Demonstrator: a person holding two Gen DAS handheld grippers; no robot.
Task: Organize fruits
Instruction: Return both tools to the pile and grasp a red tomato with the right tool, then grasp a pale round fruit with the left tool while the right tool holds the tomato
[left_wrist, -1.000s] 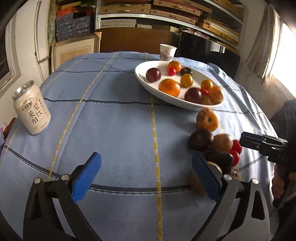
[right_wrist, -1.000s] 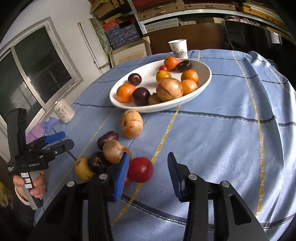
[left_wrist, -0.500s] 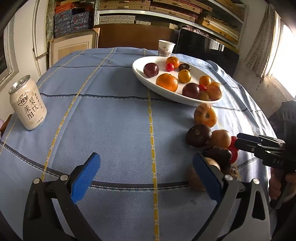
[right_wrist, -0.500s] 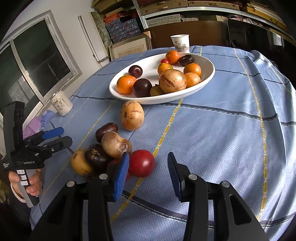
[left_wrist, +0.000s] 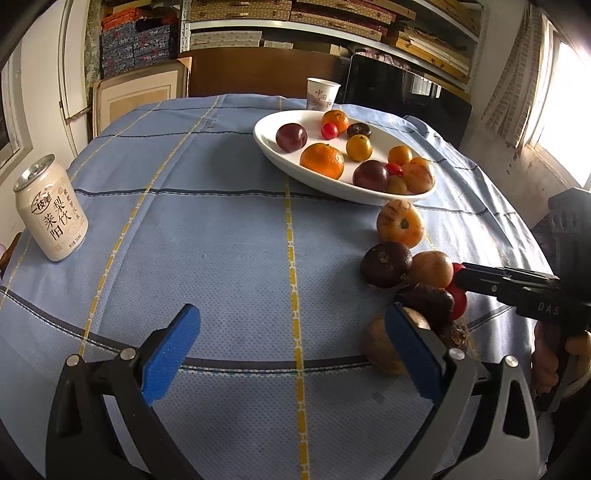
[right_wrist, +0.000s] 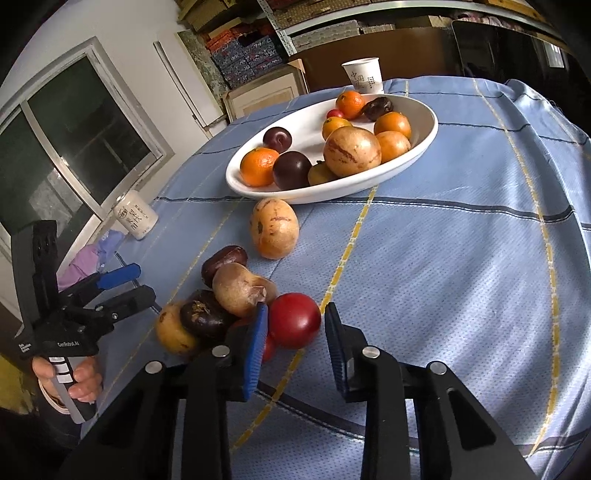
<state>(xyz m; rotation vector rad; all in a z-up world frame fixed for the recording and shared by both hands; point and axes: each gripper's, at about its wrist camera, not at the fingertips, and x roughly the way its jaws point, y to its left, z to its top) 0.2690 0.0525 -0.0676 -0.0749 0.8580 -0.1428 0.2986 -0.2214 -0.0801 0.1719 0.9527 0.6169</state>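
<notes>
A white oval plate (right_wrist: 430, 138) (left_wrist: 266, 146) holds several fruits. More fruits lie loose on the blue cloth in front of it: a striped orange melon-like fruit (right_wrist: 274, 228) (left_wrist: 399, 222), dark purple ones (right_wrist: 223, 261), brown ones (right_wrist: 238, 290) and a red tomato (right_wrist: 294, 319). My right gripper (right_wrist: 295, 349) is open, its jaws on either side of the red tomato, not closed on it. My left gripper (left_wrist: 291, 350) is open and empty, low over the cloth; its right finger (left_wrist: 413, 354) stands in front of a brown fruit (left_wrist: 380, 349).
A white drink can (left_wrist: 51, 208) (right_wrist: 136, 218) stands at the table's left edge. A paper cup (left_wrist: 322, 94) (right_wrist: 365, 75) stands behind the plate. Shelves, boxes and a window surround the table.
My right gripper has moved forward so the red tomato sits between its open jaws. My left gripper has drawn back slightly and stays open.
</notes>
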